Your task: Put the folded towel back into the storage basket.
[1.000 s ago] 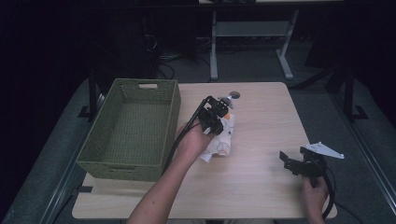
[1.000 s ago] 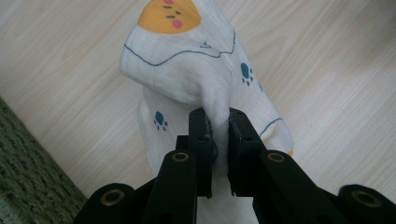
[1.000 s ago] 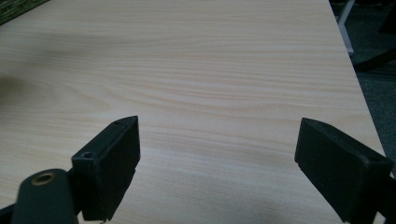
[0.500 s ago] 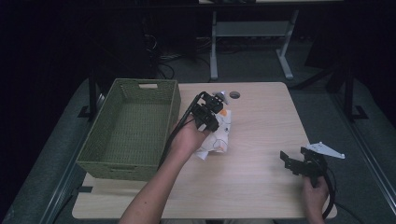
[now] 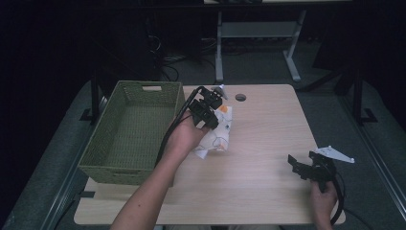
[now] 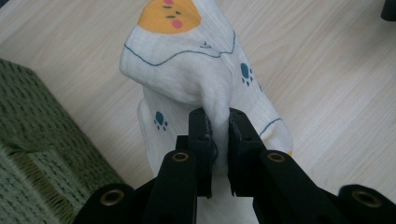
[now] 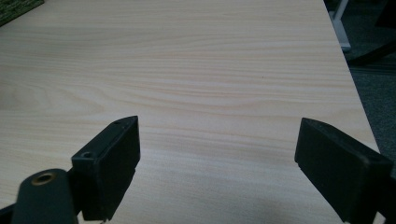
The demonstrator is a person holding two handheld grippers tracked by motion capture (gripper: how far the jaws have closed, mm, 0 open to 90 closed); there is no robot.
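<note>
A white sock (image 6: 196, 79) with small blue paw prints and an orange patch hangs from my left gripper (image 6: 218, 122), whose jaws are shut on a pinched fold of it. From above, the sock (image 5: 221, 136) sits just over the table beside the basket, with the left gripper (image 5: 207, 111) at its top. My right gripper (image 5: 300, 168) rests near the table's front right corner, and its jaws (image 7: 215, 149) stand wide open over bare wood.
A green woven basket (image 5: 98, 158) stands on the left part of the wooden table (image 5: 268, 187), close beside the sock. A round cable hole (image 5: 240, 97) lies near the table's far edge. Dark floor and a desk frame lie beyond.
My left gripper has risen and shifted slightly toward the basket, lifting the sock with it. The right gripper has stayed where it was.
</note>
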